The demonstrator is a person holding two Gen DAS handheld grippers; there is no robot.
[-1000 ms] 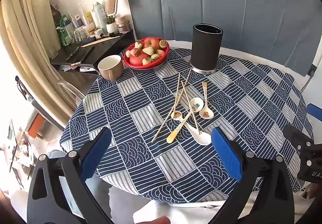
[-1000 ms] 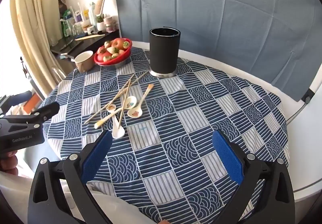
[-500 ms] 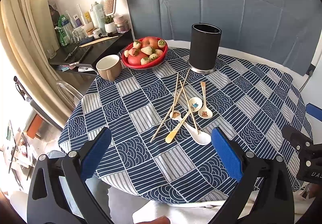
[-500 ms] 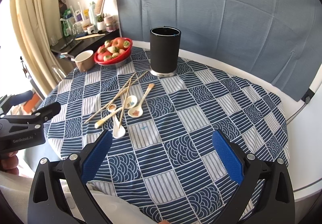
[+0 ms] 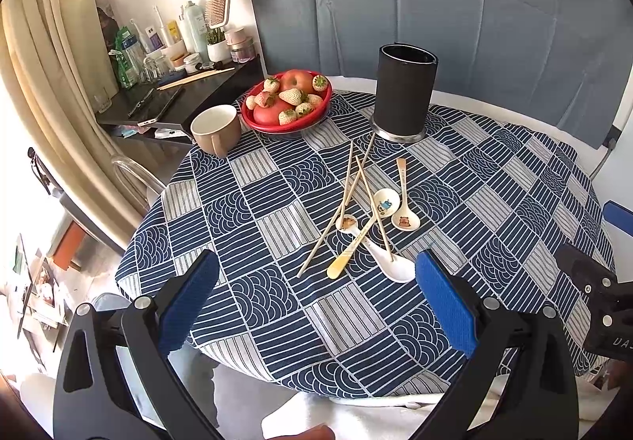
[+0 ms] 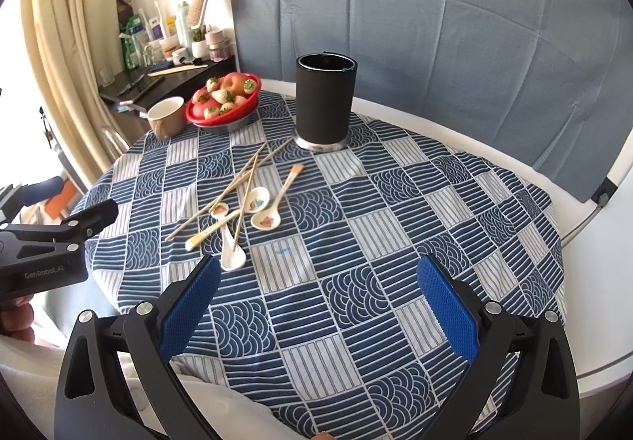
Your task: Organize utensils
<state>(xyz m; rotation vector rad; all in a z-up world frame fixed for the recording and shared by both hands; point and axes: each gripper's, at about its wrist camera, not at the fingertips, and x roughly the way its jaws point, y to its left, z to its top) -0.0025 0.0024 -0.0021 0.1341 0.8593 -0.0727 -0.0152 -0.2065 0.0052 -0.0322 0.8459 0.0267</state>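
Observation:
Several wooden chopsticks [image 5: 347,188] [image 6: 237,183] and ceramic spoons [image 5: 404,216] [image 6: 266,219] lie in a loose pile mid-table on the blue patterned cloth. A white spoon [image 5: 389,265] [image 6: 231,256] lies nearest me. A black cylindrical holder [image 5: 404,91] [image 6: 325,99] stands upright behind the pile. My left gripper [image 5: 316,305] is open and empty, held above the near table edge in front of the pile. My right gripper [image 6: 316,305] is open and empty, to the right of the pile.
A red bowl of fruit [image 5: 288,103] [image 6: 223,99] and a tan mug [image 5: 217,129] [image 6: 167,117] stand at the back left. A dark side shelf [image 5: 178,99] with bottles is beyond the table's left edge. A blue-grey cloth backdrop [image 6: 435,24] hangs behind.
Both grippers have drifted very slightly; the scene has shifted a little in each view. Nothing on the table has moved.

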